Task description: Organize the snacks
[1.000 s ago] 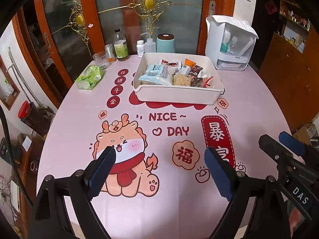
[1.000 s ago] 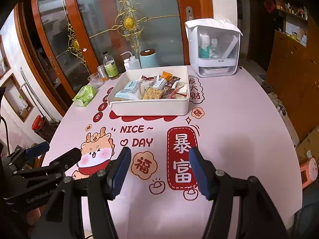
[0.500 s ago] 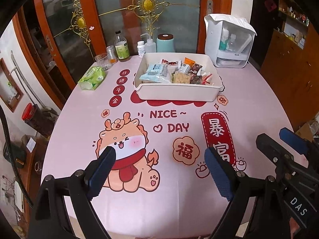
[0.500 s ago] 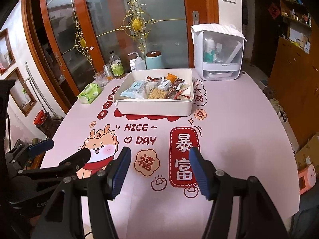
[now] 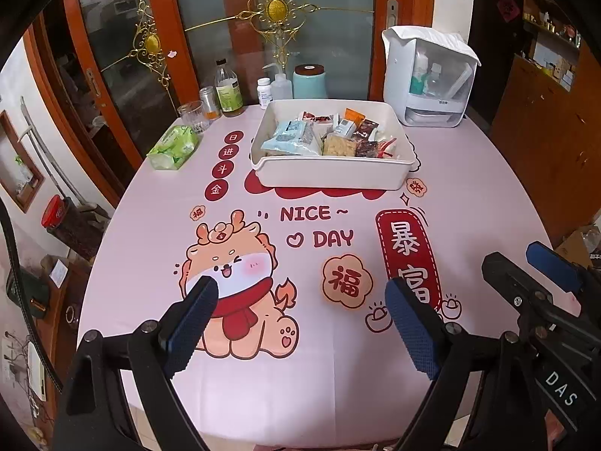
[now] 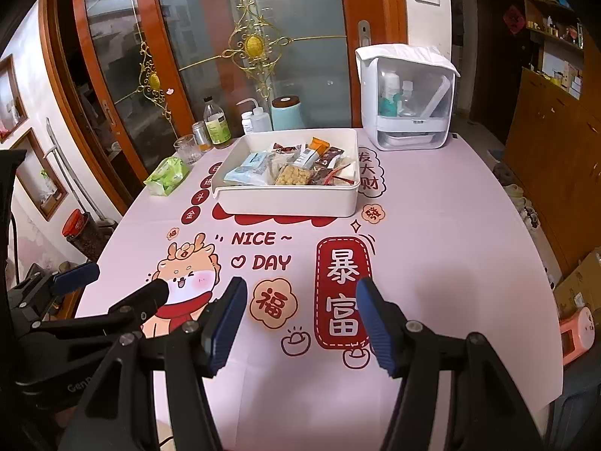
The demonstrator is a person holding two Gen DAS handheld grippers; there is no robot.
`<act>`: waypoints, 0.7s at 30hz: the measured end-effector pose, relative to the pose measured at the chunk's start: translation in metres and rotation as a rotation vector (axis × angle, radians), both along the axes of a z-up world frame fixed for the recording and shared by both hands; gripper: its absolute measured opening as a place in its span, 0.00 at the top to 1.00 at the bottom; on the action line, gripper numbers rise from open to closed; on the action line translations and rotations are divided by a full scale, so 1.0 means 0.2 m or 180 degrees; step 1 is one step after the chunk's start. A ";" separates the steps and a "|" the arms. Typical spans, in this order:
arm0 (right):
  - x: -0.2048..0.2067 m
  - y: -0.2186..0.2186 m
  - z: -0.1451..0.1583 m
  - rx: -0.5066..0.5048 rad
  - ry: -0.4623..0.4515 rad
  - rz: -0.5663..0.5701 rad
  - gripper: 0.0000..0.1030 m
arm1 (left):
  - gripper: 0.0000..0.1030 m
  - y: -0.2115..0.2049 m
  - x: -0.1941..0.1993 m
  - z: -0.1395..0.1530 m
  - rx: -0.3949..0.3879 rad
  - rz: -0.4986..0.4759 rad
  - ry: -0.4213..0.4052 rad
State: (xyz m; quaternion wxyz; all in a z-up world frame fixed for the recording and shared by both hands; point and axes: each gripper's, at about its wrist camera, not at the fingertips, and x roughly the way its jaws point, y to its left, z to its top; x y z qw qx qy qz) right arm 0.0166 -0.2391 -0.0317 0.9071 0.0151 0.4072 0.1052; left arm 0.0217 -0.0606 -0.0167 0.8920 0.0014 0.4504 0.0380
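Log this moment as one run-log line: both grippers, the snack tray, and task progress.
left gripper: open, empty | right gripper: open, empty | white tray: far across table, snack packets inside | progress: nothing grasped

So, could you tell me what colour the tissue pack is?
Green tissue pack, clearest in the left wrist view.

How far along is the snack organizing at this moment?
Done: the snack packets lie together in the white rectangular plastic tray, though unsorted. In hand: nothing; the left gripper and right gripper are open and empty over the pink printed tablecloth. Left: any sorting of the packets.
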 end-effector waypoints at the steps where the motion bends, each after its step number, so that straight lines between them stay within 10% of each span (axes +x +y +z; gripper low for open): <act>1: 0.00 -0.01 0.00 0.0003 -0.0002 -0.0002 0.41 | 0.13 0.00 0.00 0.00 0.0000 -0.0003 -0.0001; 21: 0.00 -0.02 -0.01 0.0009 0.0031 -0.0005 0.41 | 0.13 -0.01 0.00 -0.02 -0.0053 -0.0021 0.0042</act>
